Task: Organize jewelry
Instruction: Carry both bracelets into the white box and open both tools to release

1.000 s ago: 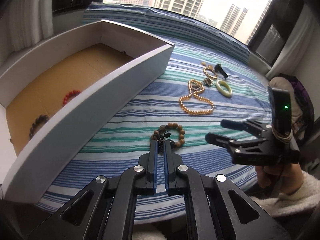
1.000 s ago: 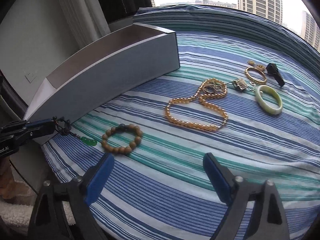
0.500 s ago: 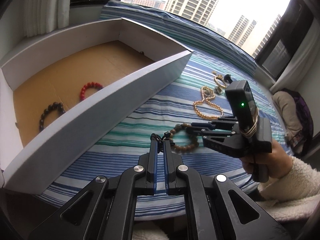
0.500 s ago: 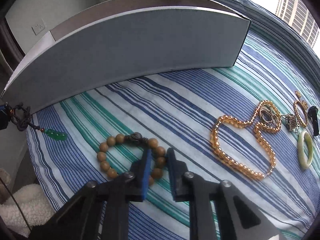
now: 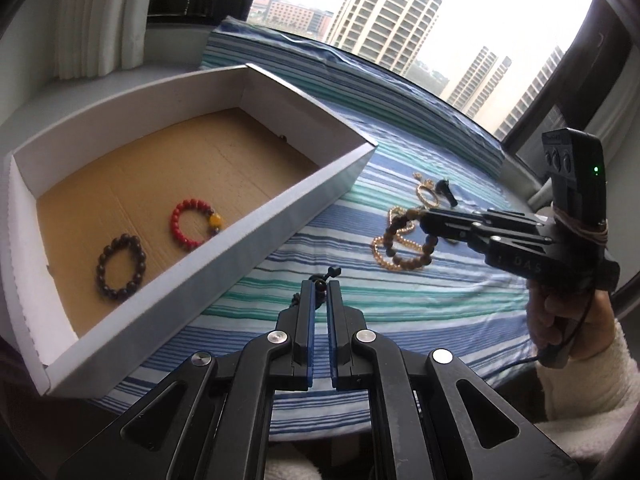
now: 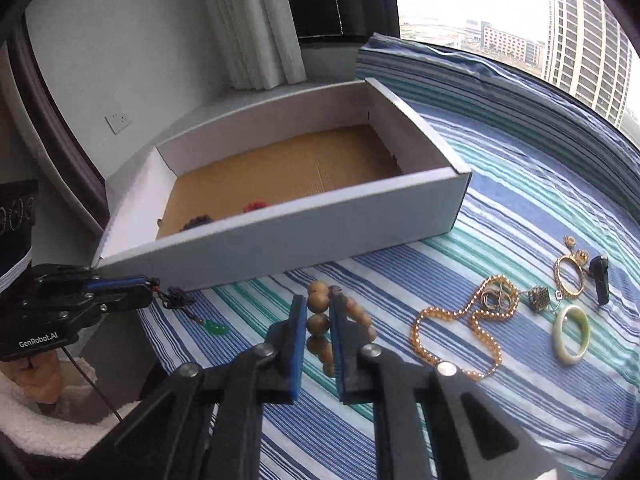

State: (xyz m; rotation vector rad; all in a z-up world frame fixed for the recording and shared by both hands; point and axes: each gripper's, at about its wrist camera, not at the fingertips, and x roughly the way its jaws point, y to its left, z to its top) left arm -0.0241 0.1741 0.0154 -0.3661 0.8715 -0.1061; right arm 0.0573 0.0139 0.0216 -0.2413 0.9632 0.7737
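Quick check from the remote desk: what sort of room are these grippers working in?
Probably a bedroom or window nook in a high-rise flat: a blue-and-green striped padded cloth surface runs along a wide window, white pleated curtains hang beside it, and tall apartment towers stand outside.

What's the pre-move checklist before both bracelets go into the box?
1. Right tool shut on the wooden bead bracelet: ok, beads sit between the pads and the loop hangs clear of the striped cloth.
2. Left tool shut on the dark cord of the green pendant: ok, the pendant dangles below it.
3. Free floor in the box: ok, only a red bracelet and a dark bracelet lie near one end.
4. Held items above the box wall: cannot tell.
5. Wooden beads free of the gold necklace: ok in the right wrist view.
6. Grip firmness: cannot tell.
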